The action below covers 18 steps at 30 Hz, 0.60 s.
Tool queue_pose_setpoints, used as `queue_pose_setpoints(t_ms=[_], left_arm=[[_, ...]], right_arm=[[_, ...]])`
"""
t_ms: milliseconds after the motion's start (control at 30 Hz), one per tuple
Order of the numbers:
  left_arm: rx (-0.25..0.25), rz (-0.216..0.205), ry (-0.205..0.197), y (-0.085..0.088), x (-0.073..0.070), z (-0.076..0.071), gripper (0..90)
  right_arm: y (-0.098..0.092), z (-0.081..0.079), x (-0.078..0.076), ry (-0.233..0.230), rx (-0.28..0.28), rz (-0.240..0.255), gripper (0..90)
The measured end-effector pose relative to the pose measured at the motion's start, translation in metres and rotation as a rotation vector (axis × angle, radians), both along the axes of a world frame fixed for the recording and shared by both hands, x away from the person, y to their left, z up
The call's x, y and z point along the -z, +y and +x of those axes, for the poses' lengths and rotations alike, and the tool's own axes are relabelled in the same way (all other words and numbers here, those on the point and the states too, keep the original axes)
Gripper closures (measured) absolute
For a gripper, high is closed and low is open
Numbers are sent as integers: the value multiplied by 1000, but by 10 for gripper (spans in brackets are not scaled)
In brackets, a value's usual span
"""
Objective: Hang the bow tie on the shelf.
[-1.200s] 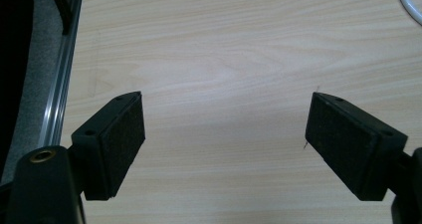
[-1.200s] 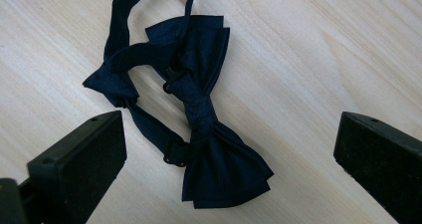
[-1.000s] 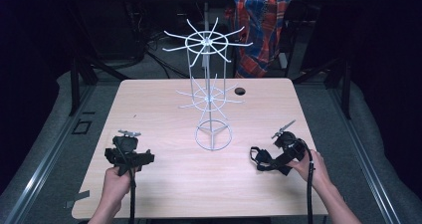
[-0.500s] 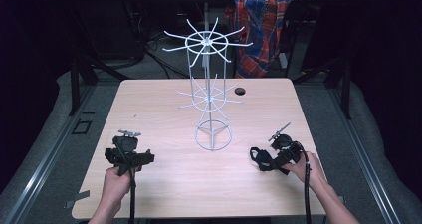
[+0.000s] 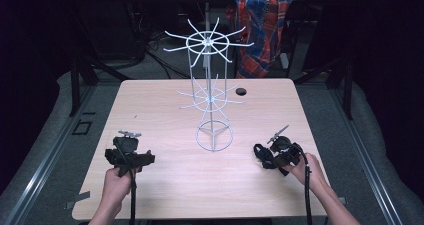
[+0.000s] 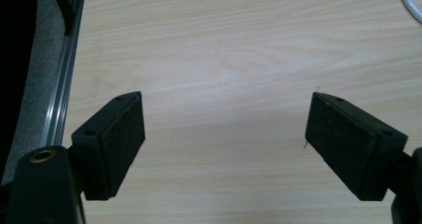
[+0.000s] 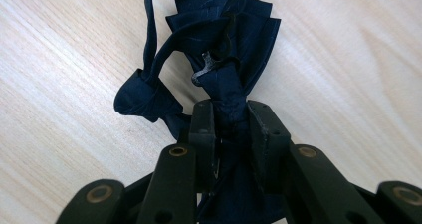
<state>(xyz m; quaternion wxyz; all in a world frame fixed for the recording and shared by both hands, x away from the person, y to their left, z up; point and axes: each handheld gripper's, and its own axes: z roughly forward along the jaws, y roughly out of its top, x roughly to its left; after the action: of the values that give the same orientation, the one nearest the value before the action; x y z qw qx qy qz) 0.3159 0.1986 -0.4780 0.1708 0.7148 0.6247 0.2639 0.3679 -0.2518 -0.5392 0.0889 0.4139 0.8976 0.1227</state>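
A dark blue bow tie (image 7: 219,40) with a thin strap and a small hook lies bunched on the wooden table (image 5: 165,105) at the front right. My right gripper (image 7: 230,112) has just been closing, and its jaws now pinch the cloth's middle. In the high view the right gripper (image 5: 272,157) lies low over the bow tie (image 5: 260,152). My left gripper (image 6: 226,119) stands open with nothing between its pads, held at the front left (image 5: 129,157) above bare wood. A white wire rack (image 5: 214,100) with radiating hooks stands mid-table between the two.
The rack's round base (image 5: 214,136) rests slightly toward my side of the table's middle. A black hole (image 5: 241,91) sits in the tabletop behind the rack. A person in a plaid shirt (image 5: 262,20) stands beyond the far edge. Metal rails run along both sides.
The right gripper's jaws have come together on the dark blue cloth, and that hand shifted slightly. The left hand and gripper have kept still.
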Motion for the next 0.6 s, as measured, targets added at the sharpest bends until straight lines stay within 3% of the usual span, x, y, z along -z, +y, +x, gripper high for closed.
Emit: queue_pose_setpoints(t_ms=[167,200,300,600], left_arm=[[0,1,-1,0,0,0,161],[0,1,2,0,0,0,161],[3,4,-2,0,0,0,161],[4,4,-2,0,0,0,161]], right_arm=[[-2,-2,-13,-46,-7,-9,745],[-2,-3,-14,-62,7,21,745],[-4,-4,-22,-76,-4,-2,745],[-5,-4,-29,-107,12,18,744]])
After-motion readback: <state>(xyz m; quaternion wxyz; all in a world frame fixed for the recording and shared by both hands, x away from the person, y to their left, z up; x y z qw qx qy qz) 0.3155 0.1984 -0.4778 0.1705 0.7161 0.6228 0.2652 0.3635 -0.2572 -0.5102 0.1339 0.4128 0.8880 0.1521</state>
